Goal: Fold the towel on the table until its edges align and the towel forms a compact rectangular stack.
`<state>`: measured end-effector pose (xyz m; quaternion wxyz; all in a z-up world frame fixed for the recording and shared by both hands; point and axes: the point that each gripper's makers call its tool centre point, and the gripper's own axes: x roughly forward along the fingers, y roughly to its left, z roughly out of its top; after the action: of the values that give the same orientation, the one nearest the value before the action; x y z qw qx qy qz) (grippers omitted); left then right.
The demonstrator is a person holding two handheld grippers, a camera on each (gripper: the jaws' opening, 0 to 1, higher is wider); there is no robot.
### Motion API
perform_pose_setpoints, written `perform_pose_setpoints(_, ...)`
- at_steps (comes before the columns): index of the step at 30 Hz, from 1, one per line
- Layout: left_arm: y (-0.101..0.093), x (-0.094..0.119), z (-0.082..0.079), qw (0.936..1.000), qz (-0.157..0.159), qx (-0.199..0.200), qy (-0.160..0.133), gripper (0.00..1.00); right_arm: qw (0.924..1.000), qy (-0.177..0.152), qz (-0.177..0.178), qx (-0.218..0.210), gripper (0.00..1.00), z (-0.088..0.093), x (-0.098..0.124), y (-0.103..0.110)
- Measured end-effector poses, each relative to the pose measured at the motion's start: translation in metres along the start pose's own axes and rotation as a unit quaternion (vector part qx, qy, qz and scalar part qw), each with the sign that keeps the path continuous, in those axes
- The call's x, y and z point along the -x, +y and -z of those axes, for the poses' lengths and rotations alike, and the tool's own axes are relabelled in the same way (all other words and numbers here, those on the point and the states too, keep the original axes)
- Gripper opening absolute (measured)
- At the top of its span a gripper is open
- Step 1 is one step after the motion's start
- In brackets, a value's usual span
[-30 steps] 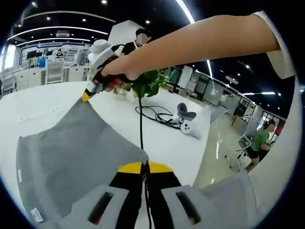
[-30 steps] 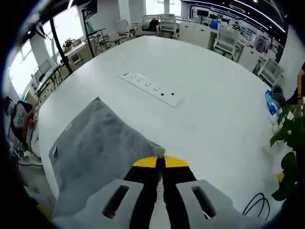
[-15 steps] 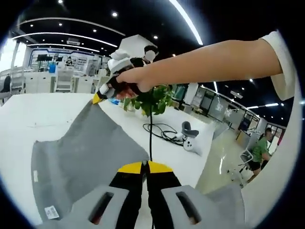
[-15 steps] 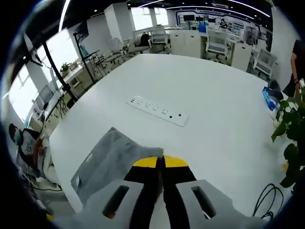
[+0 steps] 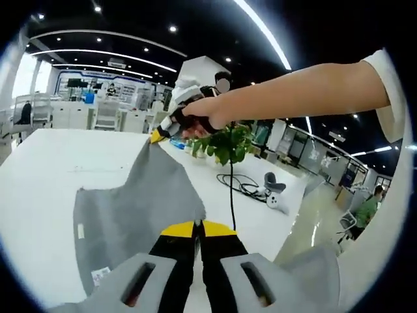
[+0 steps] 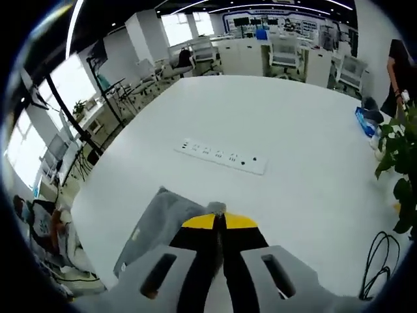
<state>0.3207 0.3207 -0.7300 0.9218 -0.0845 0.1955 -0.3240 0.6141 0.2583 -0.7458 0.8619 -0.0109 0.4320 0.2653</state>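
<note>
Towel point(image 5: 133, 202): grey, soft, matte, lifted off white glossy tabletop point(image 5: 39, 169). Left gripper point(image 5: 197, 228) pinches a corner at 6 o'clock. Right gripper point(image 6: 218, 222) pinches another at 12 o'clock.

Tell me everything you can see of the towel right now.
The towel is plain grey, soft-looking cloth with small white tags near one edge. It hangs lifted above the white table, stretched between two pinched corners: the left gripper is shut on the near corner, the right gripper on the far one. Its lower part sags toward the tabletop; whether it touches cannot be told.
</note>
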Motion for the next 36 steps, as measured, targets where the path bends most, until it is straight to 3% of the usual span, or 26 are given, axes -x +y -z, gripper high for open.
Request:
perform_pose_setpoints(9, 0.027, 0.017, 0.016, 0.9995, -0.027, 0.017, 0.004, 0.02, 1.0000, -0.002, 0.001, 0.005, 0.00, -0.006, -0.018, 0.026)
perform_pose_setpoints(14, 0.036, 0.022, 0.029, 0.9992, -0.035, -0.001, 0.019, 0.02, 1.0000, -0.007, -0.003, 0.006, 0.00, -0.009, -0.026, 0.033)
perform_pose_setpoints(23, 0.056, 0.035, 0.030, 0.9985, -0.054, 0.007, 0.006, 0.02, 0.9992, -0.027, -0.020, 0.023, 0.00, -0.022, -0.042, 0.053)
perform_pose_setpoints(36, 0.083, 0.053, 0.048, 0.9954, -0.091, 0.026, 0.009, 0.02, 0.9981, -0.024, -0.038, 0.041, 0.00, -0.021, -0.073, 0.088)
